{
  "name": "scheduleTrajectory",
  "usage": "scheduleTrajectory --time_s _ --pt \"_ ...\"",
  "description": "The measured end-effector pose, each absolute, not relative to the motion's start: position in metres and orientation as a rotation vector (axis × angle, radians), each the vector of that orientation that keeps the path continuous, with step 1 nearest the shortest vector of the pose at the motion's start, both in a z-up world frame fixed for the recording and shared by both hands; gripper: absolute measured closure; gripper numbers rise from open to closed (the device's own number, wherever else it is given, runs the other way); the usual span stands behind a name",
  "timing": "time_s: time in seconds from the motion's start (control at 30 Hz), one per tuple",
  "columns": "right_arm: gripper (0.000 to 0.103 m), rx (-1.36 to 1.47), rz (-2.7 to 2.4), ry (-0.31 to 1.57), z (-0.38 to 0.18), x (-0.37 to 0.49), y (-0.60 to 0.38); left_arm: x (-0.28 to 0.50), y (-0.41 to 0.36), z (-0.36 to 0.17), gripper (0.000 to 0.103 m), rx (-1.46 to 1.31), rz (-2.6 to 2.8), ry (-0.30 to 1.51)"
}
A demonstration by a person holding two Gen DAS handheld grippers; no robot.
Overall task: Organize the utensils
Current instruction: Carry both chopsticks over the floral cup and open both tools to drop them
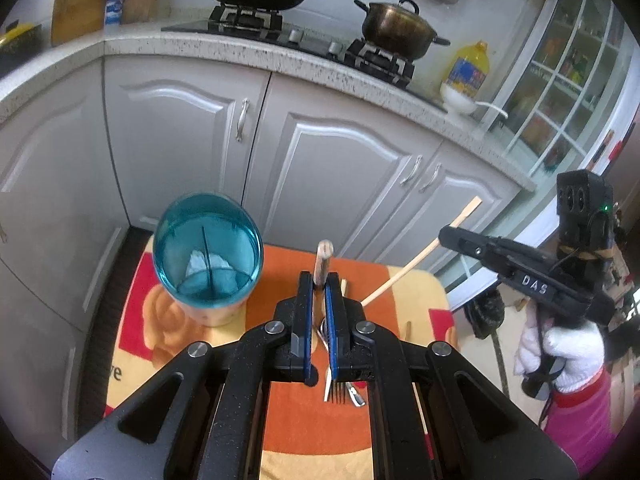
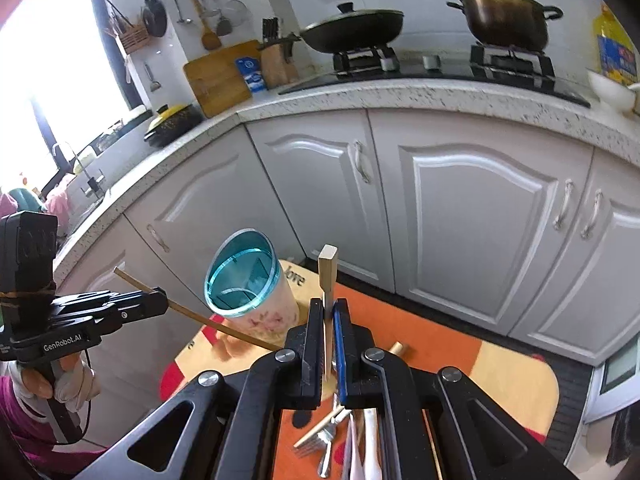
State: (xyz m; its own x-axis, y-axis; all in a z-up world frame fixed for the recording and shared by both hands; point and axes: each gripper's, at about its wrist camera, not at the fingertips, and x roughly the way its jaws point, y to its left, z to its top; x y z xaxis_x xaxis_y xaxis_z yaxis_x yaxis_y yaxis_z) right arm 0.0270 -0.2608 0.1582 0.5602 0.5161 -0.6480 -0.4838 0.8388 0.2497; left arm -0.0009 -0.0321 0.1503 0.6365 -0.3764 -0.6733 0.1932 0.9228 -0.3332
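Blue-rimmed cup (image 1: 208,256) stands upright on the cloth (image 1: 296,420), holding no utensils.

Home kitchen: gas hob (image 2: 436,65) w/ lidded wok (image 2: 352,32) & pot (image 2: 505,16), speckled tabletop (image 2: 360,98), white cabinet doors (image 2: 472,232), knife block (image 2: 276,62), cutting board (image 2: 222,78), utensils on wall hooks (image 2: 200,12).
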Motion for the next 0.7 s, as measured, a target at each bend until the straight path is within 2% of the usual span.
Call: scheduleTrajectory --time_s 0.47,0.7 --pt "0.098 -0.03 0.688 0.657 0.224 0.044 -0.192 0.014 0.017 0.233 0.099 -0.241 -0.252 0.669" --pt "0.098 -0.048 0.716 0.653 0.229 0.071 -0.149 0.036 0.047 0.243 0.099 -0.234 -0.162 0.632"
